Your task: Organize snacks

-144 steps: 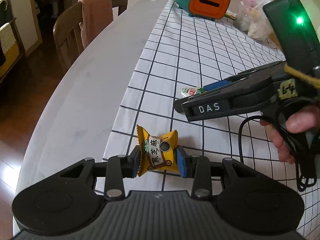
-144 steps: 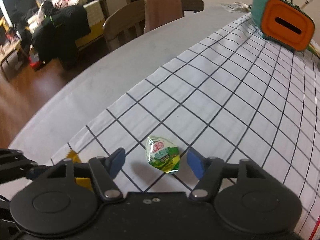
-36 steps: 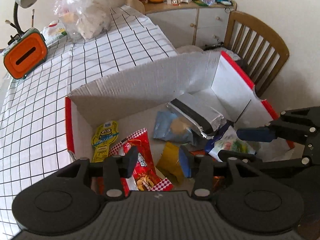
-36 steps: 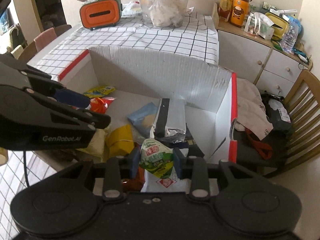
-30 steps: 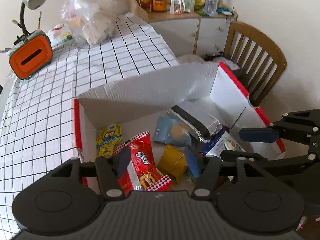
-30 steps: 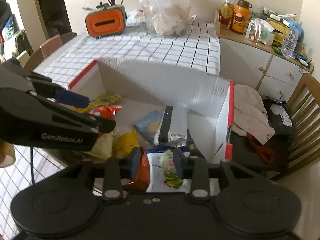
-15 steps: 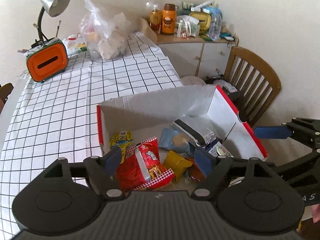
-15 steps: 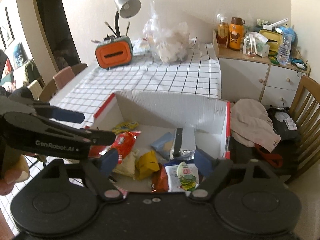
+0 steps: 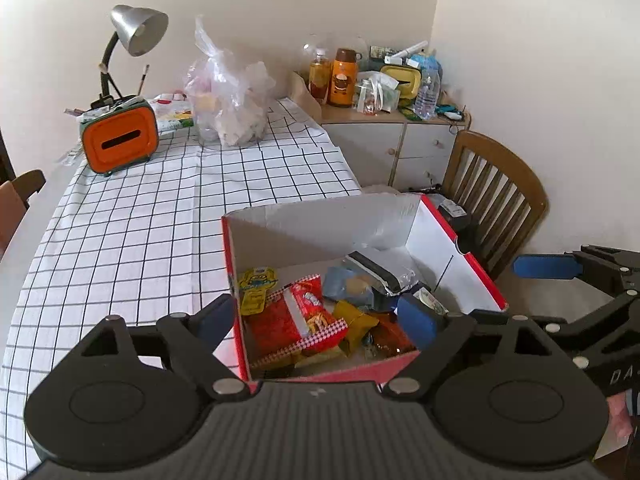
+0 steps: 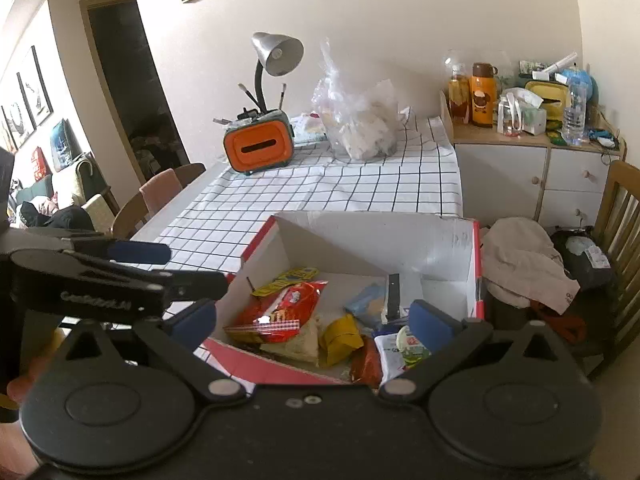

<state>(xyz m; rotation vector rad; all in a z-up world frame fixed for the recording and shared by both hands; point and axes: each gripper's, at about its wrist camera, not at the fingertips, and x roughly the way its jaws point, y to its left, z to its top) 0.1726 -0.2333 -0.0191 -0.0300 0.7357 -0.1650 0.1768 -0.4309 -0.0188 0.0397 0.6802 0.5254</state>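
Note:
A red and white cardboard box (image 9: 436,232) (image 10: 476,264) stands at the table's near end and holds several snacks. The yellow packet (image 9: 354,322) (image 10: 340,338) lies among them, beside a red chip bag (image 9: 296,318) (image 10: 280,310). The green and white jelly cup (image 10: 412,346) lies on a white bag at the box's near right. My left gripper (image 9: 316,322) is open and empty, raised above the box. My right gripper (image 10: 312,318) is open and empty, also raised above it. Each gripper shows in the other's view, the right (image 9: 576,280) and the left (image 10: 120,272).
A checked cloth (image 9: 152,216) covers the table. An orange holder (image 9: 118,140) with a lamp and a clear plastic bag (image 9: 230,100) stand at the far end. A wooden chair (image 9: 496,196) and a cluttered cabinet (image 9: 400,136) are right of the box. Clothes lie on a chair (image 10: 524,268).
Both grippers have opened fully, dropped the yellow packet and the jelly cup into the box, and risen and pulled back from it.

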